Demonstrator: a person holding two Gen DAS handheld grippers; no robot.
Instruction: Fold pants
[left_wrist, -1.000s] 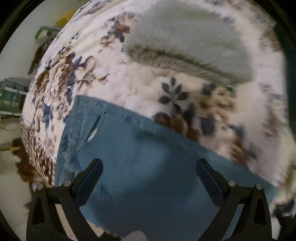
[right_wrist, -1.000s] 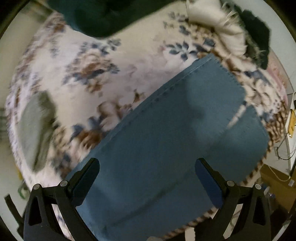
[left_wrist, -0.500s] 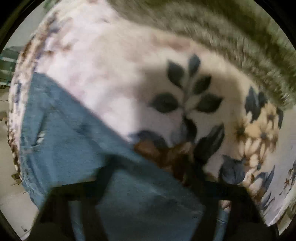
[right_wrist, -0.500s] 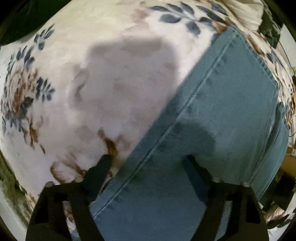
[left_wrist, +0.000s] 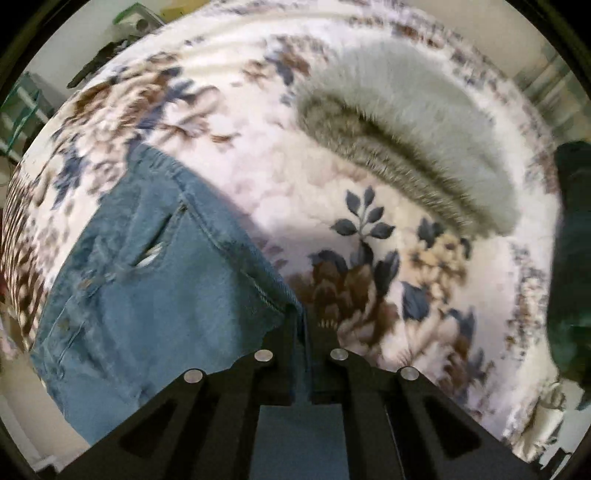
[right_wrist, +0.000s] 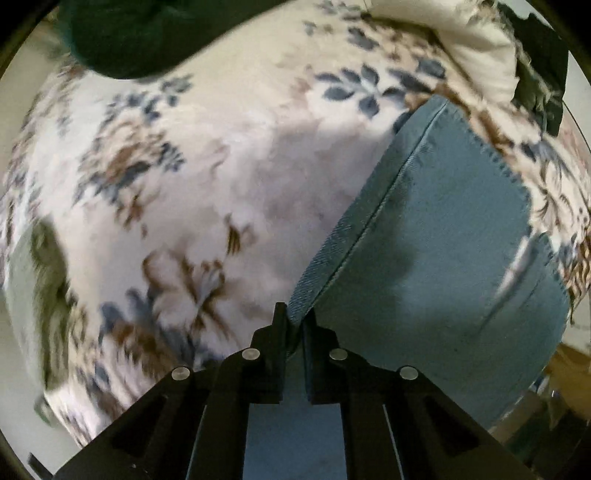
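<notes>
Blue denim pants (left_wrist: 155, 295) lie on a floral blanket (left_wrist: 258, 122). In the left wrist view my left gripper (left_wrist: 301, 325) is shut on the pants' far seam edge, with the waist pocket to its left. In the right wrist view my right gripper (right_wrist: 293, 321) is shut on the same long edge of the pants (right_wrist: 443, 258), and the hem end spreads to the right. The pinched edge is lifted a little off the blanket in both views.
A grey furry garment (left_wrist: 413, 129) lies beyond the left gripper. A dark green garment (right_wrist: 122, 33) lies at the far side of the blanket (right_wrist: 221, 166). A cream cloth (right_wrist: 476, 55) lies past the hem. The bed's edge and the floor show on the outer sides.
Both grippers were open above the pants, dropped onto the far edge, and have now closed on it. The edge has risen slightly off the blanket.
</notes>
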